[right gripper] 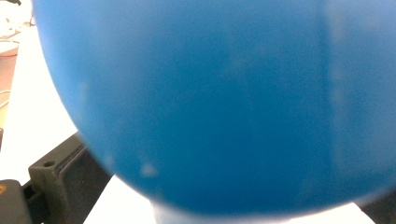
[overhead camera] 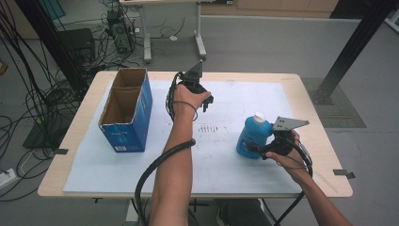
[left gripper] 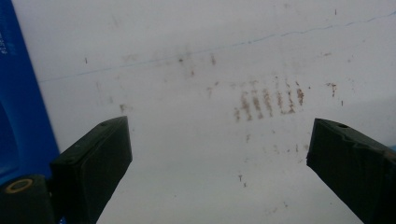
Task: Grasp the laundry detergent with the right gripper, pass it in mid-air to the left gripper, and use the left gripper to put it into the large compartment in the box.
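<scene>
A blue bottle (overhead camera: 251, 136) with a white cap stands leaning a little at the right of the white mat (overhead camera: 244, 96). My right gripper (overhead camera: 258, 148) is shut on its lower body from the right. In the right gripper view the bottle (right gripper: 224, 93) looms close and blurred, and the right gripper (right gripper: 219, 191) has one jaw showing at the lower left. My left gripper (overhead camera: 205, 102) hovers over the middle back of the mat. Its jaws are open with nothing between them, and the left gripper (left gripper: 219, 128) looks down on bare, scuffed mat.
An open blue cardboard box (overhead camera: 127, 110) stands at the mat's left, and its side (left gripper: 18, 93) edges the left gripper view. The wooden table (overhead camera: 324, 141) ends just beyond the mat. Cables, table legs and a black post stand on the floor behind.
</scene>
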`<act>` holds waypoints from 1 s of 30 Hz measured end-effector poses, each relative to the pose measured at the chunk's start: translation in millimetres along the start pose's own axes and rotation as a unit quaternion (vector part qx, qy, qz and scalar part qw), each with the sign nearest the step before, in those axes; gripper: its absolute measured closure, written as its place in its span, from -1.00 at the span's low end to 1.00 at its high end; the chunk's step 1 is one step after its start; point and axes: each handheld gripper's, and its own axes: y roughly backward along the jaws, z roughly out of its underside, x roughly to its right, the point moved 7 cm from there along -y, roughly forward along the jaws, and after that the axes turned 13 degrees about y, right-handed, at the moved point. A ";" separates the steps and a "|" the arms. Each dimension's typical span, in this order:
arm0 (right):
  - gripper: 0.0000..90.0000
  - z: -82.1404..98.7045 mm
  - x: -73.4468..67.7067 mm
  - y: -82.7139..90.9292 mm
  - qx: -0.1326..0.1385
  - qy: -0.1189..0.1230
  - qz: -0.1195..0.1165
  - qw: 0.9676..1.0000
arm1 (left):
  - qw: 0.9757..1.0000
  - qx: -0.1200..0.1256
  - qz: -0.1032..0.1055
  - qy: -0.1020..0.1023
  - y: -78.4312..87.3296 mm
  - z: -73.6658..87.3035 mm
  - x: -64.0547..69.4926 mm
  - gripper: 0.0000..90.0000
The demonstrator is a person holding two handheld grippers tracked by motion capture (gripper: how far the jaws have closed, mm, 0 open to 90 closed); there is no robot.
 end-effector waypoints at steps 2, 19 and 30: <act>-0.99 0.4 -0.4 -0.5 -0.002 0.001 -0.001 1.000 | 1.000 0.000 0.001 0.000 0.6 -0.3 -0.1 -0.85; -0.99 0.2 0.8 0.5 -0.001 0.002 0.002 1.000 | 1.000 0.000 0.000 -0.001 1.8 -1.0 -1.5 -0.84; -0.99 0.7 0.7 0.4 -0.004 0.003 0.003 1.000 | 1.000 -0.001 0.003 -0.001 1.7 -0.8 -0.7 -0.85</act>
